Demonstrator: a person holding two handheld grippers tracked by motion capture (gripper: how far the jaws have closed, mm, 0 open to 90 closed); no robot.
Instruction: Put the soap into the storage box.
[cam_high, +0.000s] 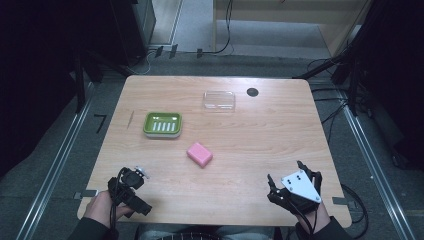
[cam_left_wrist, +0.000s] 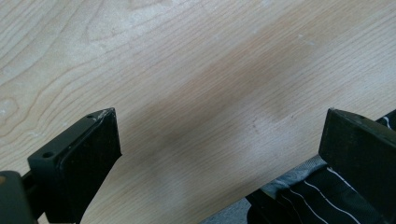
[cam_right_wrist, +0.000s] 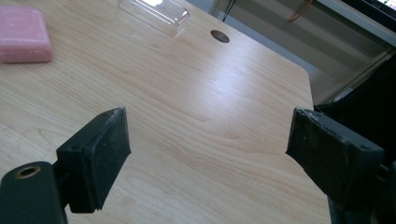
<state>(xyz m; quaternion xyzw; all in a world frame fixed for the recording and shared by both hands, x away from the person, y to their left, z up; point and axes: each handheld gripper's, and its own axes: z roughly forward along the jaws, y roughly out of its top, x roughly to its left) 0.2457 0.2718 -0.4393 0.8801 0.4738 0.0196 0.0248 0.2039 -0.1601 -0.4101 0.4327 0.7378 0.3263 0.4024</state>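
Two grippers sit at my near edge of the wooden table (cam_high: 250, 145), one at each corner. My left gripper (cam_high: 131, 186) is low at the near left, held in a hand (cam_high: 102, 209) whose knuckles rest at the table's edge; it points down onto the board, and in the left gripper view its jaws stand wide apart with only bare wood grain between them and a striped sleeve at the lower right. My right gripper (cam_high: 286, 176) is at the near right, its grey three-cornered plate facing up, its jaws pointing away toward the far side. In the right gripper view those jaws are also spread wide, nothing between them but tabletop.

I see the pink soap bar (cam_high: 199, 154) lying flat near the middle of the table, well apart from both grippers and a little closer to the left one; it shows again at the upper left of the right gripper view. Just beyond it sits the green soap dish (cam_high: 162, 124), and farther back a clear plastic lid (cam_high: 219, 99) beside a dark round hole (cam_high: 252, 92).
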